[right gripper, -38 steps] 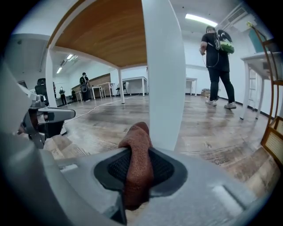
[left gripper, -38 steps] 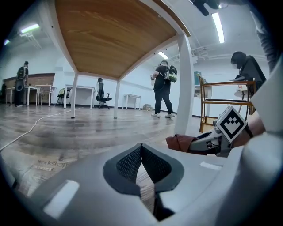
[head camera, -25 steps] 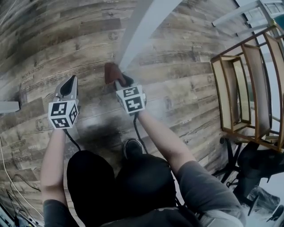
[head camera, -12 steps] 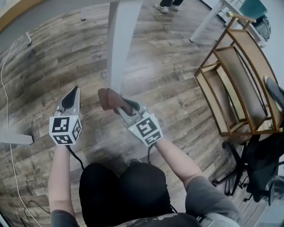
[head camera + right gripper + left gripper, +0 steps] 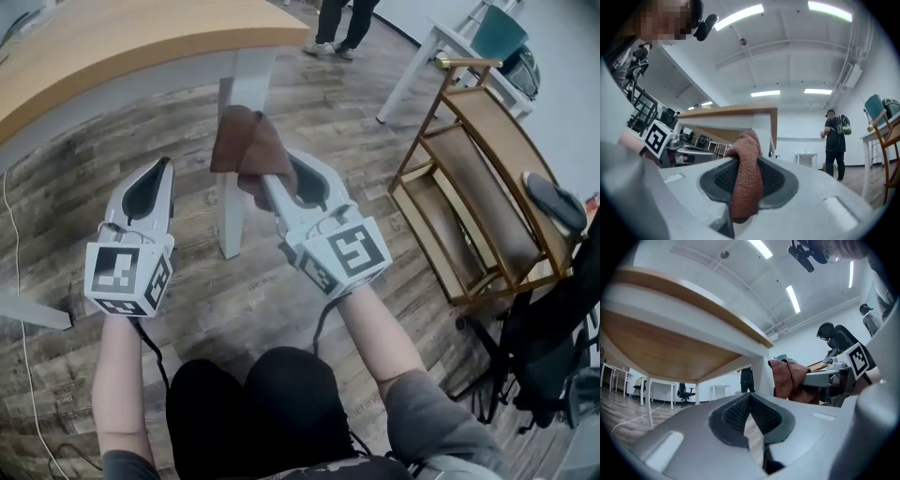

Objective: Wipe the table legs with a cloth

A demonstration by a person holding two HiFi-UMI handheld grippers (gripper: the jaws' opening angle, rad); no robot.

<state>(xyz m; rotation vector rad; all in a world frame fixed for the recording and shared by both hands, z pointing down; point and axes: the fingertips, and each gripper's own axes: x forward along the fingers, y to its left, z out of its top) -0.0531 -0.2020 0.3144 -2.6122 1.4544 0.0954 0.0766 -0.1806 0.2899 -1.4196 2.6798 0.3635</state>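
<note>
Head view puts the white table leg (image 5: 232, 220) between our two tools, upright, running from the corner of the wooden tabletop (image 5: 112, 37) down to the plank floor (image 5: 394, 234). Our right gripper (image 5: 260, 178) is clenched on the brown cloth (image 5: 246, 139). The cloth stands up out of the jaws as a folded wad and lies across the upper part of the leg, just below the tabletop.

In the right gripper view the cloth is pinched between the dark pads (image 5: 776, 178), with the leg straight ahead on the far side of it. We cannot tell whether the cloth is pressed on the leg or only just before it.

Our left gripper (image 5: 157, 178) hangs to the left of the leg, a little apart from it. Its jaws are closed on nothing, as the left gripper view shows.

We judge that the coming move turns on the leg's long axis. It runs vertically, so the stroke should run up and down along it, with the cloth's flat side against the face. The right hand is the nearer one and already carries the cloth. The wooden chair (image 5: 478, 187) stands well off to the right, out of the way.
</note>
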